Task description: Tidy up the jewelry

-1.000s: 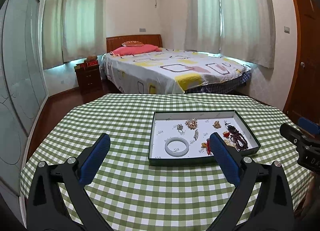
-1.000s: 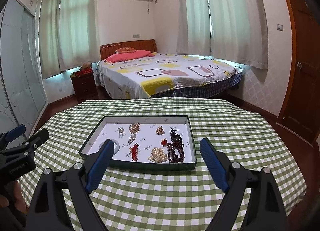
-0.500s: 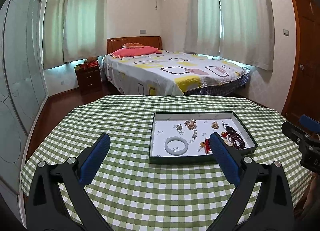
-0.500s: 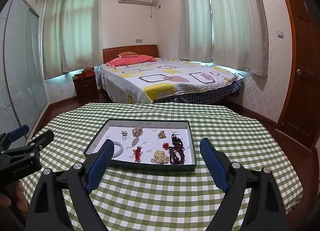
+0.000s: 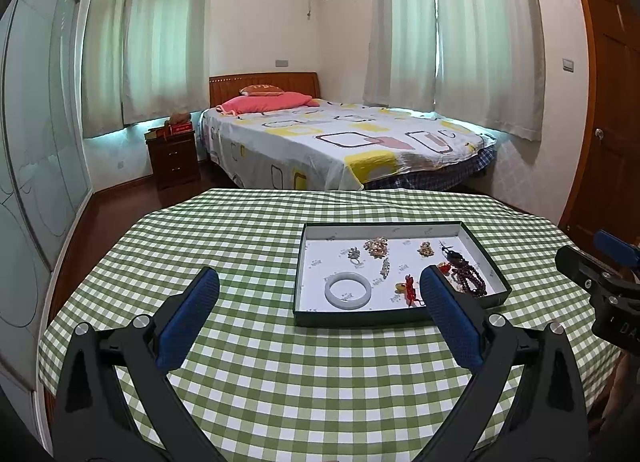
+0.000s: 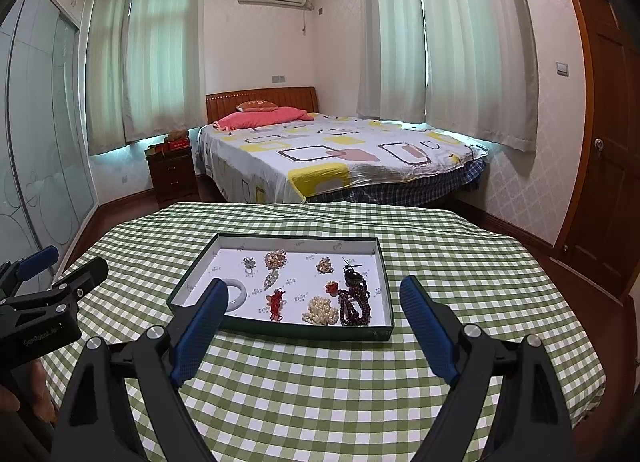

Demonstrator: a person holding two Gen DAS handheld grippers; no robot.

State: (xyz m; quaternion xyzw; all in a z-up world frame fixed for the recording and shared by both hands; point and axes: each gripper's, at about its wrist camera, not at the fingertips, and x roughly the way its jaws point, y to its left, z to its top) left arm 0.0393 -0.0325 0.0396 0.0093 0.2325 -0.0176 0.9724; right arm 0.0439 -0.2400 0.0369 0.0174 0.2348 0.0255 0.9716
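Observation:
A dark green tray point(image 5: 360, 320) point(image 6: 280, 330) with a white floor lies on the green checked tablecloth point(image 5: 280, 382). Inside it are a pale jade bangle point(image 5: 347, 295) point(image 6: 239, 291), a dark red bead string point(image 5: 470, 280) point(image 6: 354, 306), a red knot charm point(image 6: 277, 302), a pearl cluster point(image 6: 320, 311) and several small brooches point(image 6: 275, 260). My left gripper point(image 5: 319, 274) hovers open in front of the tray's near left, holding nothing. My right gripper point(image 6: 314, 283) hovers open before the tray's near edge, also holding nothing. Each gripper shows at the edge of the other's view.
Past the table's far edge stand a bed point(image 6: 340, 154) and a dark nightstand point(image 6: 172, 174). A wooden door point(image 6: 608, 166) is on the right and glass sliding panels point(image 6: 36, 166) on the left. A hand point(image 6: 24, 402) holds the left gripper's body.
Almost nothing: the right wrist view drifted slightly. Both grippers stay wide open and the jewelry lies as before.

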